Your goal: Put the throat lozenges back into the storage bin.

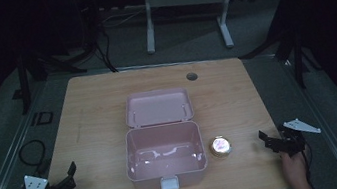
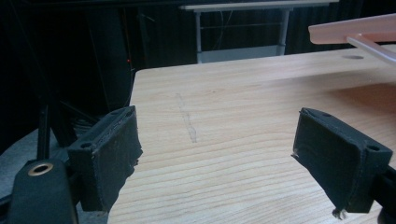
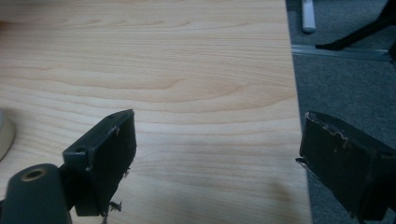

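A pink plastic box (image 1: 165, 158) stands open in the middle of the wooden table (image 1: 94, 120), its lid (image 1: 159, 107) tilted back behind it. Just right of the box sits a small round gold tin (image 1: 220, 147) with a patterned top. My left gripper (image 1: 69, 172) rests at the table's front left corner, jaws wide open over bare wood (image 2: 215, 140). The lid's edge (image 2: 355, 30) reaches in at the upper right of the left gripper view. My right gripper (image 1: 267, 139) is open at the front right edge, with nothing between its jaws (image 3: 217, 154).
A round cable hole (image 1: 191, 76) is near the table's far edge. Grey carpet surrounds the table, with black stand legs (image 1: 296, 50) at both sides and a white frame (image 1: 183, 1) behind. Cables (image 1: 31, 153) lie on the floor at the left.
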`<state>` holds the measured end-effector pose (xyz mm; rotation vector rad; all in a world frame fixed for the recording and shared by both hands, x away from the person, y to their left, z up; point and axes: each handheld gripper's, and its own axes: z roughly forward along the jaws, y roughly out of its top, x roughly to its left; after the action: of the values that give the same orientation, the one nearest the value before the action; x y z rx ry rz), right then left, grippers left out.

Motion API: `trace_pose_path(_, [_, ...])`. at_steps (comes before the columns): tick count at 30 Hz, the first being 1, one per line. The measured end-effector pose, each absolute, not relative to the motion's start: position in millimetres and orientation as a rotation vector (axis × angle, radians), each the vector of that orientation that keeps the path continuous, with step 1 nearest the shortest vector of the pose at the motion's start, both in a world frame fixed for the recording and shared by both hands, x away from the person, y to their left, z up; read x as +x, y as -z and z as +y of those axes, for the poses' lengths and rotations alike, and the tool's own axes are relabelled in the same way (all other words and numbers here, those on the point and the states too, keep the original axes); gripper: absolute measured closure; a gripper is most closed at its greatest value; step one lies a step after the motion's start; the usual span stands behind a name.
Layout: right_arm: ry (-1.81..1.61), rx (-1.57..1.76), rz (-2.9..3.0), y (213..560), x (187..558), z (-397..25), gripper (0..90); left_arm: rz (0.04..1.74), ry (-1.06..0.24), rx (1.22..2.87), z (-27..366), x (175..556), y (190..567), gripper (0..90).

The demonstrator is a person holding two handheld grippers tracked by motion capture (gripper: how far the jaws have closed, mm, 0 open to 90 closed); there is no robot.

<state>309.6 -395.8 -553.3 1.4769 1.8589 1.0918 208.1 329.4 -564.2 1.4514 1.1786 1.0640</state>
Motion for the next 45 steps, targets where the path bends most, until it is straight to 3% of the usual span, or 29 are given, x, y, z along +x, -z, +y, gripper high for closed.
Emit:
trace_pose_path(21, [-0.918,1.232,2.478,542,315,-379,10.7,1.177,-1.059,1.447,330,207,564,15.0])
trace_pose_path(45, [0.107,0.915,3.017,496,329,-331,10.7,1.170,-1.053,1.455,330,207,564,15.0])
